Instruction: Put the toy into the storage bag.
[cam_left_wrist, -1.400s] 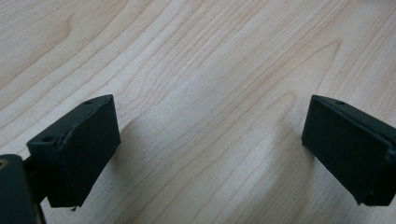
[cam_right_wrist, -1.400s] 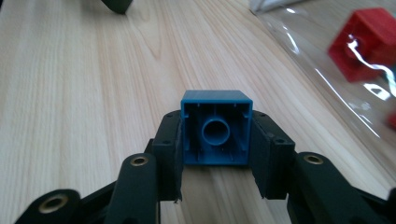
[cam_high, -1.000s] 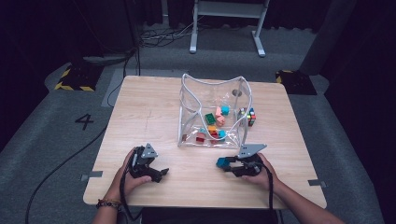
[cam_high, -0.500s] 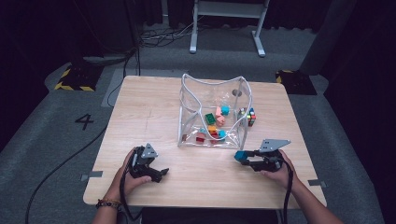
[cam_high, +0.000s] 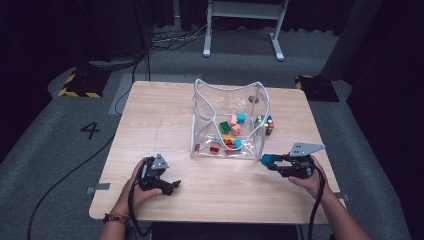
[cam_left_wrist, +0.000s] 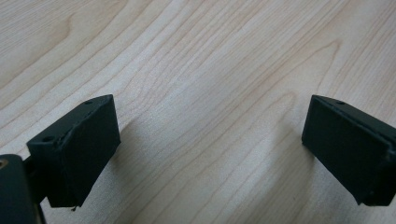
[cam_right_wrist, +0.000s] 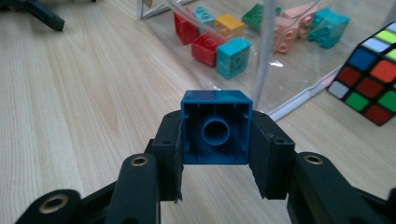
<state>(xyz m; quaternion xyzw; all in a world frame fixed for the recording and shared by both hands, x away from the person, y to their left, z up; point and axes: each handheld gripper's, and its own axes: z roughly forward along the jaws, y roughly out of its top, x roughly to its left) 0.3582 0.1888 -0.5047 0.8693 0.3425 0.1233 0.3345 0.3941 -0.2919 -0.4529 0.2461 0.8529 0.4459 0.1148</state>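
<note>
My right gripper (cam_high: 270, 161) hovers over the table's front right, shut on a blue brick (cam_high: 266, 159). In the right gripper view the blue brick (cam_right_wrist: 216, 100) sits squarely between the pads (cam_right_wrist: 169, 144), hollow underside toward the camera. Just beyond it stands a clear soft-walled container (cam_high: 200, 125) holding several coloured bricks (cam_high: 227, 135). At the front left, my left gripper (cam_high: 169, 186) rests low on the table. In its own view the left gripper (cam_left_wrist: 210, 140) is open, with bare wood between its fingers (cam_left_wrist: 74, 149).
A colour-tiled puzzle cube (cam_high: 267, 125) stands against the container's right wall, and it appears again as the cube (cam_right_wrist: 369, 79) at the right. The left gripper (cam_right_wrist: 37, 11) lies far off across the wooden table (cam_high: 160, 115). Dark floor surrounds the table.
My right gripper has carried the blue brick to the right and a little upward, away from the table's middle. The left gripper has stayed put.
</note>
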